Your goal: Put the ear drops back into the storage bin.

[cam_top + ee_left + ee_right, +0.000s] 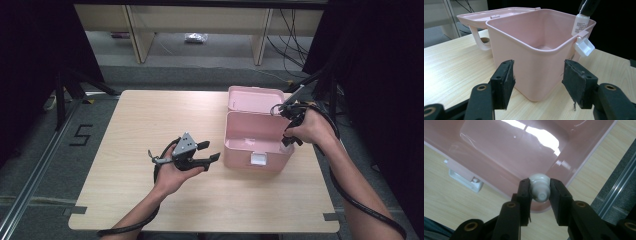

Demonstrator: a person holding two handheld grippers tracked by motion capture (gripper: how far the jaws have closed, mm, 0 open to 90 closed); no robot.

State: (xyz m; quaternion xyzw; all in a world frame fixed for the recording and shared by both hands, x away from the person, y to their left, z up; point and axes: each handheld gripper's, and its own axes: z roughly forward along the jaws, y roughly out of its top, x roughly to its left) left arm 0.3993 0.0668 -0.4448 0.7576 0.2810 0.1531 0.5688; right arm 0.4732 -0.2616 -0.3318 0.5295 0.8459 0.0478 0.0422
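Observation:
A pink plastic box stands open on the table, its lid folded back behind it. My right gripper hangs over the box's right rim, pointing down. In the right gripper view it is shut on the ribbed cap of a small white bottle, just above the box's inner corner. The left gripper view shows that bottle upright at the rim, under the right gripper's black jaw. My left gripper is held open left of the box, nothing between its fingers.
A white latch sticks out from the box's front rim. The wooden table is bare to the left and in front of the box. A cable trails from each gripper. Shelving legs stand on the floor beyond the table.

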